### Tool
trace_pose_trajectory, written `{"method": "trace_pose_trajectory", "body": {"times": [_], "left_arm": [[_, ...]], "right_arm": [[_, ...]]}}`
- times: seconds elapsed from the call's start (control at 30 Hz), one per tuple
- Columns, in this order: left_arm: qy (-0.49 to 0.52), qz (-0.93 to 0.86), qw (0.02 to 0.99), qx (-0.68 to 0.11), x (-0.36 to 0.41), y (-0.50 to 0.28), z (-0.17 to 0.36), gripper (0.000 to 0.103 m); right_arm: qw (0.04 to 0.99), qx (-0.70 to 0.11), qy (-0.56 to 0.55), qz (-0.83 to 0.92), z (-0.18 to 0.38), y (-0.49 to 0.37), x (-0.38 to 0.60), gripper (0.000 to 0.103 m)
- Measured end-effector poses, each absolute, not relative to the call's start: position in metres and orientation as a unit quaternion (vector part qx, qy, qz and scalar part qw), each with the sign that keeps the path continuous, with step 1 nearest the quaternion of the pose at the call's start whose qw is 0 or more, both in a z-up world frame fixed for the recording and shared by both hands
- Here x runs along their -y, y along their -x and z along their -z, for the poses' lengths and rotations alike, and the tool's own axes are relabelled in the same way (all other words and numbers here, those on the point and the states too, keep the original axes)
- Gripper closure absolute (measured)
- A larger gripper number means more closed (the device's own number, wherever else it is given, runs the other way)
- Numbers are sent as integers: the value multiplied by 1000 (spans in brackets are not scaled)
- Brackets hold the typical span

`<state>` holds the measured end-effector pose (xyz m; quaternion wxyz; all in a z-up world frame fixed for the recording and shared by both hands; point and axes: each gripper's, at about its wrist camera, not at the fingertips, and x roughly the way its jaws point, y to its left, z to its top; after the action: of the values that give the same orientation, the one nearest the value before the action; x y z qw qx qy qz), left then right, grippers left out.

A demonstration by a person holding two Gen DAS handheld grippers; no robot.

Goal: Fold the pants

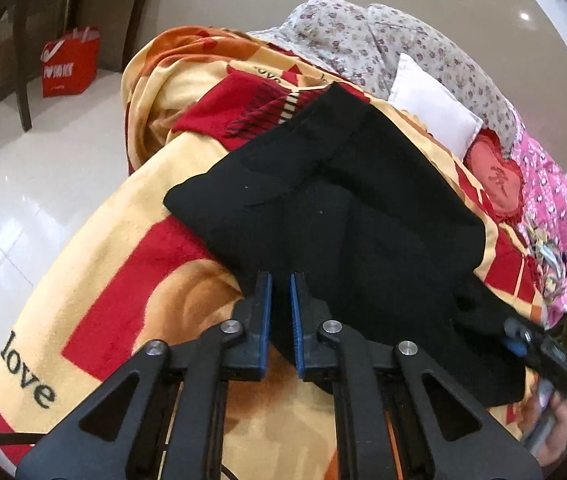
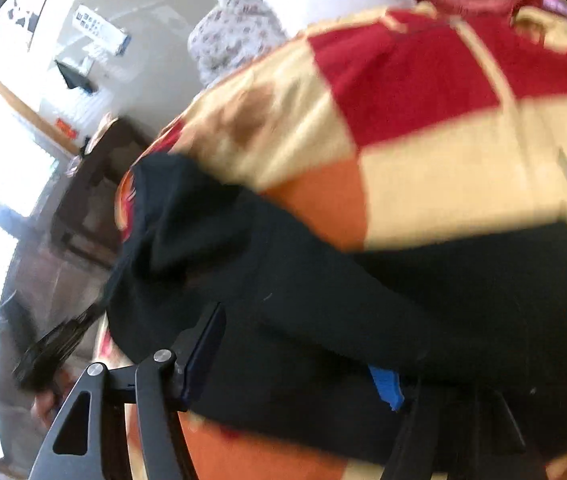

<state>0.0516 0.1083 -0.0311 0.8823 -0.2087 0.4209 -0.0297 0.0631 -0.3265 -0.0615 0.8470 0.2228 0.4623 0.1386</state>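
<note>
Black pants (image 1: 335,208) lie spread on a yellow and red blanket (image 1: 123,280) on a bed. My left gripper (image 1: 281,280) is shut on the near edge of the pants, with black cloth pinched between its blue pads. My right gripper (image 1: 539,344) is at the right end of the pants, blurred. In the right wrist view the right gripper (image 2: 295,344) stands wide open. The pants (image 2: 363,300) lie across the gap between its fingers and drape over the blue right pad (image 2: 385,388). That view is smeared by motion.
A red fringed scarf (image 1: 243,108), a white pillow (image 1: 431,108), a floral quilt (image 1: 383,40), a red heart cushion (image 1: 495,184) and pink cloth (image 1: 559,216) lie beyond the pants. On the tiled floor to the left are a dark table (image 1: 23,40) and a red bag (image 1: 69,62).
</note>
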Motion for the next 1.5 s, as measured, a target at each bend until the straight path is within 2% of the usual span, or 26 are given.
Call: {"method": "trace_pose_trajectory", "body": {"times": [0.03,0.07,0.1,0.13,0.17,0.2,0.33,0.6,0.73,0.77,0.8,0.83,0.9,0.97,1.0,1.03,1.1,1.33,1.5], "left_arm": [[216,31,880,-422,-110,-52,31,95],[219,29,879,-423,-111,-52,32,86],[218,25,879,-424,-111,-52,33,73],[212,20,879,-426,-111,-53,33,67],[208,18,879,-429,-110,-53,33,55],[210,19,878,-430,-110,-53,33,50],[241,16,869,-432,-117,-61,40,41],[257,24,854,-453,-106,-87,51,41],[273,33,847,-455,-105,-91,53,41],[271,35,846,-458,-104,-92,53,46],[268,40,844,-464,-103,-93,53,57],[261,46,843,-468,-101,-93,53,64],[249,48,850,-462,-95,-92,50,87],[235,55,860,-449,-88,-87,43,92],[239,59,861,-446,-86,-86,41,92],[245,64,861,-441,-85,-83,38,93],[250,68,865,-430,-86,-75,31,93],[256,85,871,-410,-104,-24,0,93],[222,62,867,-442,-106,3,19,92]], "right_arm": [[855,-456,-209,-131,59,-74,326,38],[865,-447,-192,-121,57,-87,324,38],[876,-437,-172,-106,56,-103,323,37],[884,-431,-156,-91,55,-113,322,37],[892,-426,-135,-73,53,-123,321,37],[896,-423,-122,-57,50,-131,321,37],[899,-409,-143,-59,28,-109,336,37],[888,-435,-146,-19,26,23,385,35],[881,-450,-137,44,44,53,401,35],[881,-447,-148,55,48,55,406,35],[879,-443,-163,61,52,58,411,35],[878,-443,-173,63,56,60,416,35],[875,-439,-192,61,66,59,422,34],[879,-438,-186,38,64,51,416,47],[881,-436,-185,15,64,47,411,72],[885,-429,-181,5,65,44,408,84],[897,-416,-151,9,64,38,397,92],[923,-353,-151,-10,21,62,408,96],[926,-344,-153,15,6,81,426,96]]}}
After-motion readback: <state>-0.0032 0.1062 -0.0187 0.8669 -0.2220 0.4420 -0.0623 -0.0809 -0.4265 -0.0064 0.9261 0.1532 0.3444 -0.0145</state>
